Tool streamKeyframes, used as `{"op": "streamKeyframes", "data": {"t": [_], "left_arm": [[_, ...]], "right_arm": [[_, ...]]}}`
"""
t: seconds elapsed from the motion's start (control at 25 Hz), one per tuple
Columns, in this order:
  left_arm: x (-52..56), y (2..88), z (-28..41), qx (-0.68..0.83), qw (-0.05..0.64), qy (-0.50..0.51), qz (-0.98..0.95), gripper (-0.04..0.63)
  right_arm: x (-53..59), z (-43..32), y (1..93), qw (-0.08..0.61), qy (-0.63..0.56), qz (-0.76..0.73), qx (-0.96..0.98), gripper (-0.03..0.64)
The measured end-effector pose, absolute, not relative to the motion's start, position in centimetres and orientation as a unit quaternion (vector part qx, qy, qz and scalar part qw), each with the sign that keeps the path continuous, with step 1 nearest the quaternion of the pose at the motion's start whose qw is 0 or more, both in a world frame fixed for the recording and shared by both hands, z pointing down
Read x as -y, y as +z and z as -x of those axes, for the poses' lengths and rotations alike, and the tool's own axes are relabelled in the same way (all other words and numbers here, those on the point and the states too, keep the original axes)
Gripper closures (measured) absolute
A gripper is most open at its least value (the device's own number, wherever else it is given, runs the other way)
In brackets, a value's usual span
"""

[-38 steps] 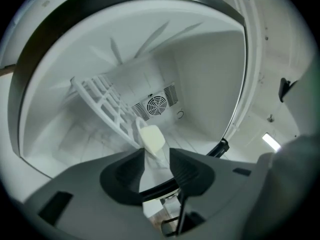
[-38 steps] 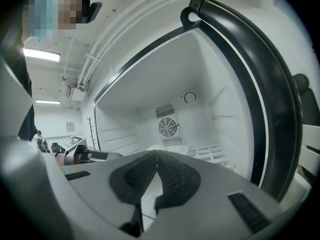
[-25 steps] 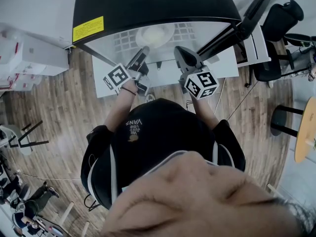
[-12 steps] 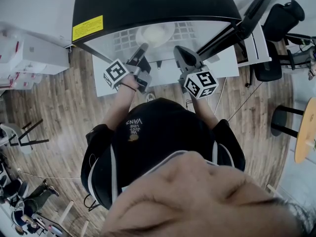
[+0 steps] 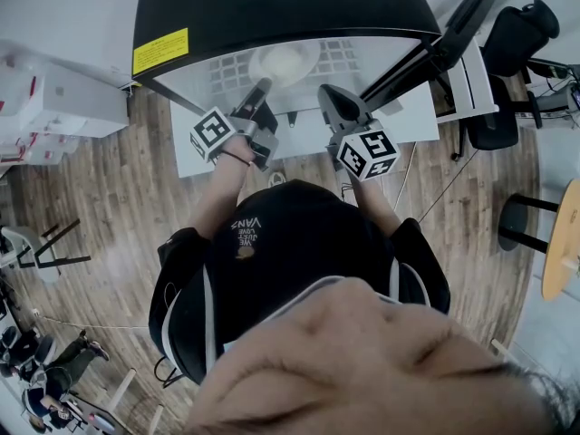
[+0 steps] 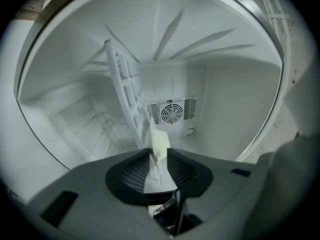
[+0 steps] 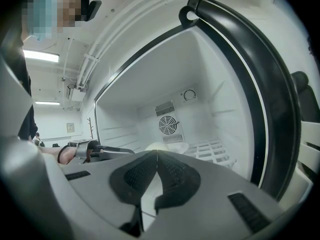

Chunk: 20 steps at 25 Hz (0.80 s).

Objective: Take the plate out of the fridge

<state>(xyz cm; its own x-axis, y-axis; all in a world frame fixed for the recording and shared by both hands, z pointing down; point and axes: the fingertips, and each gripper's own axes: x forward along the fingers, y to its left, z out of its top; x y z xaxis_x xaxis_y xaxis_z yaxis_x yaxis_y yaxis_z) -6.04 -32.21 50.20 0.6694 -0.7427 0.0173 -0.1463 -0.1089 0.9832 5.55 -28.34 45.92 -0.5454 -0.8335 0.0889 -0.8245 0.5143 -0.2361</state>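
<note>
Cream round plate (image 5: 284,62) lies flat on the white wire shelf (image 5: 344,57) inside the open black-topped white fridge (image 5: 272,7), towards the back. The left gripper (image 5: 265,86) is reached in, rolled onto its side. Its jaws stand fairly wide and have just been closing on the plate's near rim, which sits between them and looks to be touching both pads. The right gripper (image 5: 329,96) has its jaws together on nothing and hangs just outside the opening, near the black-edged door (image 5: 435,53). Main risk, as I judge it: the bite is only at the jaw tips on a thin, smooth rim. If the pull starts before the grip is firm, the plate could slip out or pivot down and knock on the shelf. The plate's weight hangs out beyond the pinch, so it may droop once it is off the wire shelf. Dragging rather than lifting could catch the rim on the shelf bars. With the right gripper so near, the plate could also clip it on the way out.
</note>
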Motion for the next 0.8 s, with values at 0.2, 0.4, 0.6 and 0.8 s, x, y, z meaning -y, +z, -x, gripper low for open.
{"op": "streamKeyframes", "data": {"t": [0.2,0.4,0.6,0.8], "left_arm": [[32.3,50.58,6.09,0.324,0.591,-0.256,-0.693,0.515],[32.33,51.01,6.17,0.324,0.6,-0.26,-0.684,0.538],[32.4,51.08,6.22,0.319,0.612,-0.27,-0.672,0.544],[32.52,51.17,6.14,0.317,0.62,-0.273,-0.664,0.548]], "right_arm": [[28.29,-5.59,46.04,0.017,-0.128,0.476,-0.87,0.606],[28.17,-5.66,46.23,0.017,-0.129,0.477,-0.869,0.606],[28.15,-5.7,46.31,0.015,-0.13,0.476,-0.869,0.605],[28.26,-5.76,46.52,0.014,-0.132,0.476,-0.869,0.606]]}}
